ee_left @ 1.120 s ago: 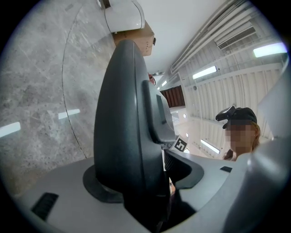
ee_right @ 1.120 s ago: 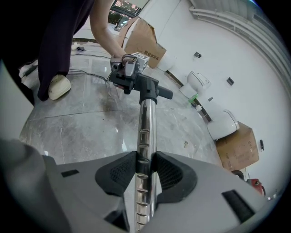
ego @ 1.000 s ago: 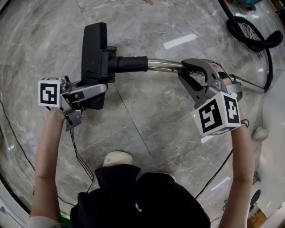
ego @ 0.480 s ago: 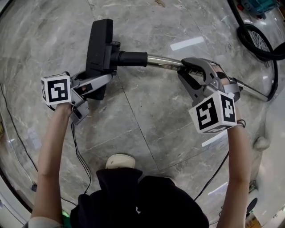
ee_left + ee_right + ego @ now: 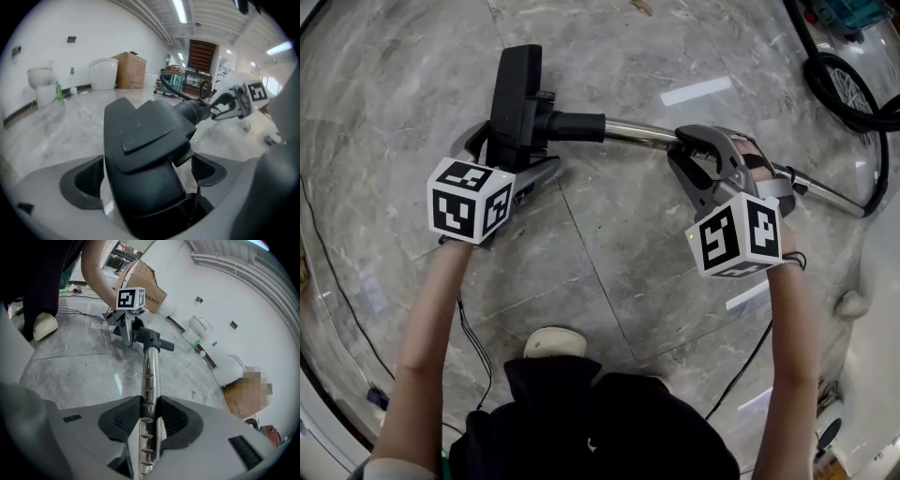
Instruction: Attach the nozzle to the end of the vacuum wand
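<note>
The black floor nozzle [image 5: 514, 89] lies on the marble floor, its neck joined to the chrome wand [image 5: 633, 133]. My left gripper [image 5: 511, 155] straddles the nozzle's near end. In the left gripper view the nozzle [image 5: 140, 136] fills the space between the jaws of the left gripper [image 5: 143, 176]; they are opening, and the pads [image 5: 82, 180] stand off its sides. My right gripper [image 5: 680, 150] is shut on the wand a short way right of the neck. In the right gripper view the right gripper [image 5: 149, 416] clamps the wand [image 5: 151, 366], which runs on to the nozzle neck [image 5: 152, 339].
A black vacuum hose [image 5: 848, 89] coils at the upper right. Thin cables [image 5: 473, 347] trail over the floor by a shoe [image 5: 551, 339]. A cardboard box [image 5: 129, 70] and toilets [image 5: 201, 326] stand along the white wall.
My left gripper has rolled so its marker cube faces up, shifted right and down over the nozzle's near end, and its jaws have widened. The right gripper and wand have sunk slightly.
</note>
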Tool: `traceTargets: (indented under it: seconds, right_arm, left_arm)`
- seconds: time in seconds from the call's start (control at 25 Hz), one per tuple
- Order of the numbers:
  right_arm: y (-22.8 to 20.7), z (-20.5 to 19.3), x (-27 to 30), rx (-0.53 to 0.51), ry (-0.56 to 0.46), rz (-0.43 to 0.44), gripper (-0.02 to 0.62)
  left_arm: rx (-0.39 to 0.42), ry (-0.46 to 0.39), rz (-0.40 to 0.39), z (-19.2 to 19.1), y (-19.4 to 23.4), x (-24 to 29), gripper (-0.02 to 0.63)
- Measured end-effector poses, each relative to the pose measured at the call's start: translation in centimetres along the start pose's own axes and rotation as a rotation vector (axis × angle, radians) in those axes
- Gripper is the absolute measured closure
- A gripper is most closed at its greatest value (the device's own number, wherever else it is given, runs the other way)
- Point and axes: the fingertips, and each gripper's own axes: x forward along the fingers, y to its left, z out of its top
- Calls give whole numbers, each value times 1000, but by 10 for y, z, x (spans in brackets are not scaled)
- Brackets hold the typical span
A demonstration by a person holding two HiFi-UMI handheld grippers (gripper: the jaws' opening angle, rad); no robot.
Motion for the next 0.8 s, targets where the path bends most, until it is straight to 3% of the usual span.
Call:
traceTargets:
  seconds: [0.12, 0.36, 0.64, 0.8]
  right_arm:
    - [13, -5, 13, -3, 19, 33, 453]
    - [18, -10, 33, 16, 32, 39, 453]
    - [28, -14, 42, 14, 51, 62, 451]
    - [35, -15, 43, -38, 58, 46, 451]
  left_arm:
    - [195, -3, 61, 8, -4, -2, 41]
    - [60, -50, -61, 17, -24, -7, 41]
    - [62, -41, -98, 9, -39, -11, 41]
    - [47, -57, -112, 12, -46, -19, 41]
